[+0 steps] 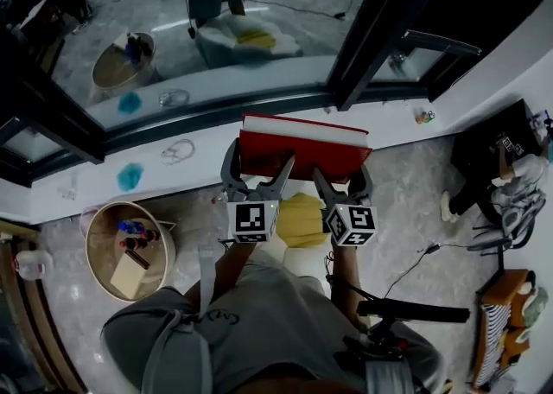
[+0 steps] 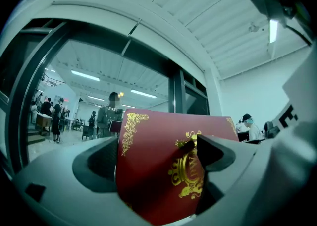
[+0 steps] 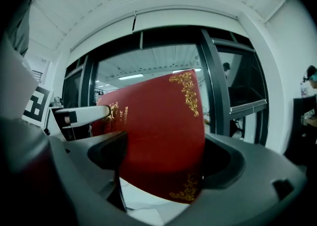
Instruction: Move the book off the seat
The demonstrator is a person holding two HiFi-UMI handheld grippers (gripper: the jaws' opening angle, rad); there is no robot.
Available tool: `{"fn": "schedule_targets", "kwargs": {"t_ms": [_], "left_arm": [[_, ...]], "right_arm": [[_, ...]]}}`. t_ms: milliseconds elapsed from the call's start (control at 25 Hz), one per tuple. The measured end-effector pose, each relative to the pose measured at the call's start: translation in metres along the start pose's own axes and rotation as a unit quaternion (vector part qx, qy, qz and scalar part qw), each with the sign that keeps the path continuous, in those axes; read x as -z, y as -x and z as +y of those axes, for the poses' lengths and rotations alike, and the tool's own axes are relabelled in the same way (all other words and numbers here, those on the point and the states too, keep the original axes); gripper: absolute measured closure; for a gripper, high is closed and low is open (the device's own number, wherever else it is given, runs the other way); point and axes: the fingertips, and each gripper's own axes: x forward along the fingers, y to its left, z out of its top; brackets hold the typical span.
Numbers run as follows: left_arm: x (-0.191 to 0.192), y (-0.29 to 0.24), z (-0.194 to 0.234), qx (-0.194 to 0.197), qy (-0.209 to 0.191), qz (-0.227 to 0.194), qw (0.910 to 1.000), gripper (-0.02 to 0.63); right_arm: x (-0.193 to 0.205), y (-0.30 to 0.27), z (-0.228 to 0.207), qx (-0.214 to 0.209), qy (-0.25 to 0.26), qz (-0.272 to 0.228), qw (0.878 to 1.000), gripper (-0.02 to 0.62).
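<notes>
- Plainly, the largest thing is the glass wall with dark frames (image 1: 380, 21) across the top of the head view; a white sill runs along its foot, and the pale marbled floor (image 1: 406, 193) fills the frame below.
- The person's grey-shirted torso (image 1: 259, 323) takes up the bottom centre of the head view; both forearms reach up the frame from it.
- The red hardback book (image 1: 302, 152) sits at the centre of the head view, its white page edge along the top; it is held up in both claws, with gold ornament on its cover in both gripper views, and only windows and ceiling show behind it there.
- The yellow seat (image 1: 301, 219) lies just below the book in the frame, between the two marker cubes; I cannot tell whether book and seat touch.
- A round basket (image 1: 91, 250) holding small items stands on the floor at lower left, well apart from the seat.
- The left gripper (image 1: 257, 178) is clamped on the book's left part; its own view shows a jaw pressed on each cover.
- The right gripper (image 1: 341, 185) is clamped on the book's right part in the same way, with the covers pinched between its jaws.
</notes>
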Motion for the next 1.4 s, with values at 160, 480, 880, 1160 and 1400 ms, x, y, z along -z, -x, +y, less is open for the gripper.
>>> {"fn": "schedule_targets", "kwargs": {"t_ms": [160, 480, 880, 1160, 1400], "left_arm": [[-0.004, -0.009, 0.007, 0.026, -0.013, -0.007, 0.9996, 0.121], [-0.011, 0.013, -0.064, 0.036, -0.053, -0.006, 0.9979, 0.121], [-0.024, 0.105, -0.139, -0.091, -0.127, 0.003, 0.9878, 0.121], [-0.027, 0.218, -0.125, -0.224, -0.187, 0.056, 0.9549, 0.121], [-0.052, 0.273, -0.121, -0.297, -0.213, 0.045, 0.9295, 0.121]], "right_arm": [[0.003, 0.000, 0.006, 0.028, -0.024, -0.003, 0.999, 0.158], [-0.003, 0.058, -0.034, 0.024, -0.029, -0.019, 0.999, 0.158], [0.012, 0.132, -0.042, -0.112, -0.058, -0.036, 0.991, 0.160], [0.045, 0.163, 0.042, -0.254, -0.101, -0.020, 0.962, 0.158], [0.036, 0.179, 0.090, -0.330, -0.106, -0.037, 0.937, 0.158]]}}
